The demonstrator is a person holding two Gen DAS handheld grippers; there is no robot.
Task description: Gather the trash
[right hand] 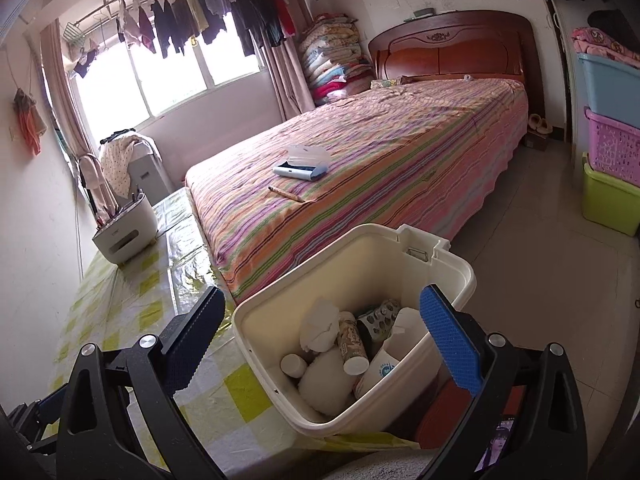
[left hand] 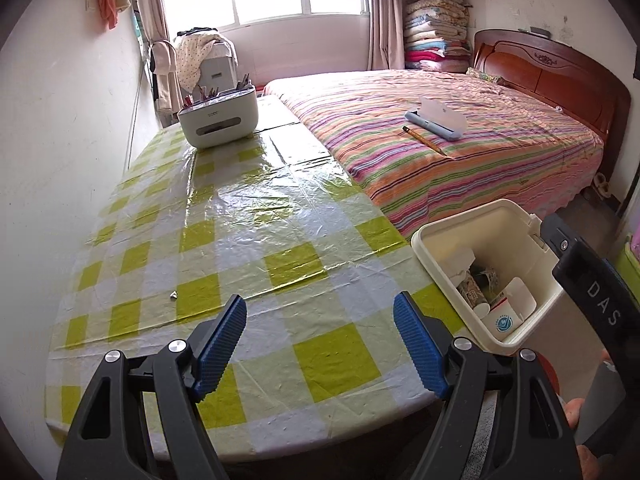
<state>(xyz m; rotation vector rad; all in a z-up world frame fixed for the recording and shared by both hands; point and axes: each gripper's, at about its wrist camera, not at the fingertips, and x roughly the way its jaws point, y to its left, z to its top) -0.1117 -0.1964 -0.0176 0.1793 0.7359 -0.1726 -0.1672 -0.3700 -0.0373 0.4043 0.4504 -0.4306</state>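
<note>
Both tongs, left (left hand: 320, 344) and right (right hand: 324, 340), stood wide and empty, the trash apparently all dropped into the cream bin (right hand: 260, 332) at the tabletop (left hand: 240, 240) edge.

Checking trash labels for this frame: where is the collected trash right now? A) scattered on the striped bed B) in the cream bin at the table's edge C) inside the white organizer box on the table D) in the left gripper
B: the cream bin holds a paper cup, tissue wads and small bottles; the left gripper is empty.
</note>
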